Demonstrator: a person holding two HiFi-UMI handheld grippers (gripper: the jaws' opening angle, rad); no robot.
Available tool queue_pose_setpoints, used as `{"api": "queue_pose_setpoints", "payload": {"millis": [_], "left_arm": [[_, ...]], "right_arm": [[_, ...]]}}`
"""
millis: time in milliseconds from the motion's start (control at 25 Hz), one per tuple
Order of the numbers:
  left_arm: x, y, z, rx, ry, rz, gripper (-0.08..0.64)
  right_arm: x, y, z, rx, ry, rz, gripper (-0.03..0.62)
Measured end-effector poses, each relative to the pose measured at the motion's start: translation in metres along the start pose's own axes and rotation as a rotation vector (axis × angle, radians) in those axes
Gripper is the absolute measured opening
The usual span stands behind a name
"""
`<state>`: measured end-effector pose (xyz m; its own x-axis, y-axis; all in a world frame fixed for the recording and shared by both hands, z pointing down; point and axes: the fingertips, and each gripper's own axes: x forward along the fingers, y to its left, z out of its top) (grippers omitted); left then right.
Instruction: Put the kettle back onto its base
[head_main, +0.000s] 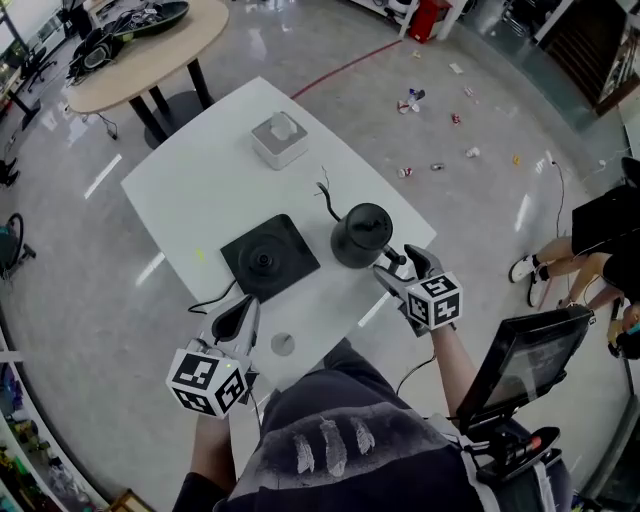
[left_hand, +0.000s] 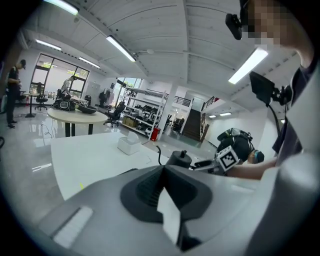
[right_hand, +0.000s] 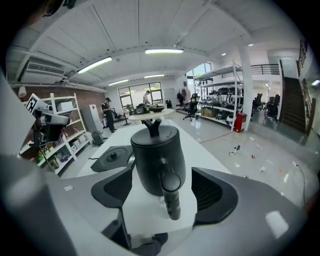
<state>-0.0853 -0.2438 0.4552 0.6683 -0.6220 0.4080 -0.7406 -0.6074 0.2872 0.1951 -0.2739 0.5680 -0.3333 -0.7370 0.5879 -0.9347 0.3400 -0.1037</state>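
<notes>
Right gripper (head_main: 400, 270) jaws apart, flanking the handle of the matte black kettle (head_main: 360, 235) without pressing. Left gripper (head_main: 240, 315) closed. Black square base (head_main: 268, 258) lies just beside the kettle on the white desk (head_main: 190, 190).

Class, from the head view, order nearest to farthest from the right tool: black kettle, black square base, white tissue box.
1. Black kettle, directly before the right tool.
2. Black square base, left of the kettle.
3. White tissue box, farthest back, beyond both.
</notes>
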Motion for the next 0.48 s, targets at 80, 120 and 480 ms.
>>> {"api": "queue_pose_setpoints", "payload": {"millis": [80,120,480], "left_arm": [[-0.007,0.002,-0.004,-0.011,0.031,0.006,0.0],[-0.014,0.003,-0.011,-0.022,0.058,0.014,0.0],[0.005,0.012,-0.016,-0.026,0.039,-0.018,0.0]], "right_arm": [[0.009,0.003,-0.019,0.014,0.03,0.011,0.363],[0.013,0.011,-0.036,0.003,0.057,0.029,0.362],[0.037,0.012,-0.033,-0.089,0.084,0.046,0.217]]}}
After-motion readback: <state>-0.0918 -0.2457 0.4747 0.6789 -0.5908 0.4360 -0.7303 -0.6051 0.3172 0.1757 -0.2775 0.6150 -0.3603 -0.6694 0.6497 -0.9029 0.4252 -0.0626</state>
